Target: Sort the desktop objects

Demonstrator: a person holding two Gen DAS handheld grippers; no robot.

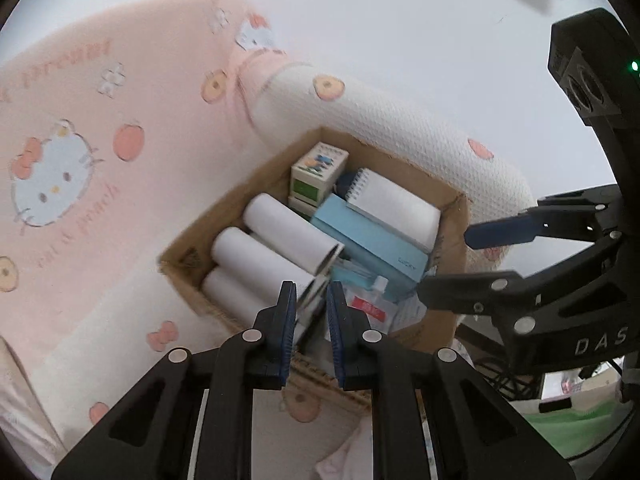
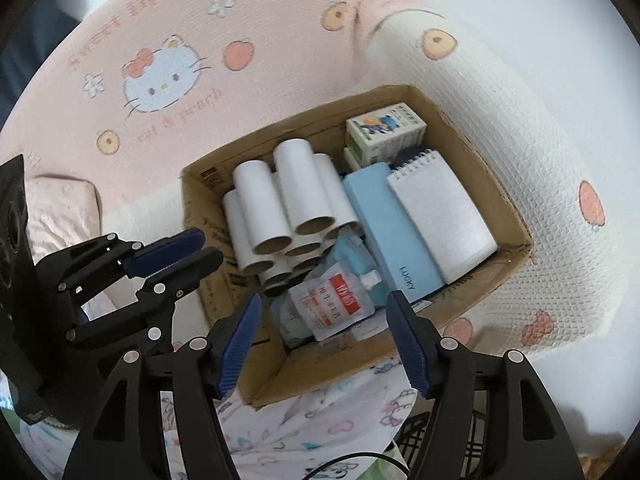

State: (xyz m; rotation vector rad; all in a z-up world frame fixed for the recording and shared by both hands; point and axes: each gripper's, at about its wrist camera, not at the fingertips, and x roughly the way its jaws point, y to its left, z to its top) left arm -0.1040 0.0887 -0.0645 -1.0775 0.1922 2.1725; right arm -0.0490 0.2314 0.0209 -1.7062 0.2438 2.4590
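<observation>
A cardboard box sits on pink and white bedding. It holds several white paper rolls, a light blue case, a spiral notepad, a small printed carton and a white pouch with a red label. My left gripper hovers over the box's near edge, jaws nearly closed with a narrow gap, and nothing clearly held. It also shows in the right wrist view. My right gripper is open and empty above the pouch; it also shows in the left wrist view.
The box rests against a rolled white quilt with peach prints. A pink Hello Kitty blanket lies behind and left. Patterned sheet lies below the box. A plain white wall is behind.
</observation>
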